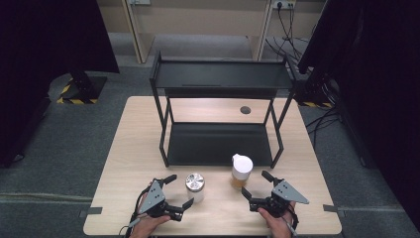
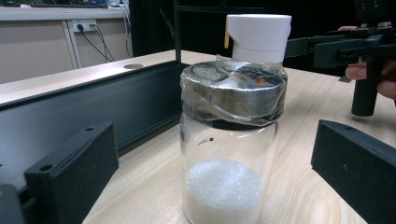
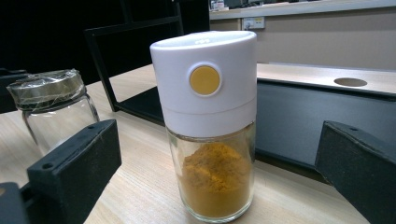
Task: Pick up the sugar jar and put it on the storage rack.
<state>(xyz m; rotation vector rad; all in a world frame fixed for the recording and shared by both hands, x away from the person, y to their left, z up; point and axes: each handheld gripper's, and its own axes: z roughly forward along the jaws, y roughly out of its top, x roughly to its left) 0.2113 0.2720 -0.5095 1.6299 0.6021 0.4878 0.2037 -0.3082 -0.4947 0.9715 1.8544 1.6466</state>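
Both grippers sit at the tabletop's near edge, and I've got each pair of jaws spread wide, gripping nothing. Behind the jars, the black two-tier rack (image 1: 220, 106) fills the middle of the table (image 1: 124, 148), its lower tray just past them. Nothing's blocking my reach. My left gripper (image 1: 179, 191) faces the foil-capped glass jar (image 1: 195, 187) of white granules, which stands between its jaws, untouched. My right gripper (image 1: 255, 184) lines up on the white-lidded spice jar (image 1: 241, 171) of orange powder, a bit nearer the rack.
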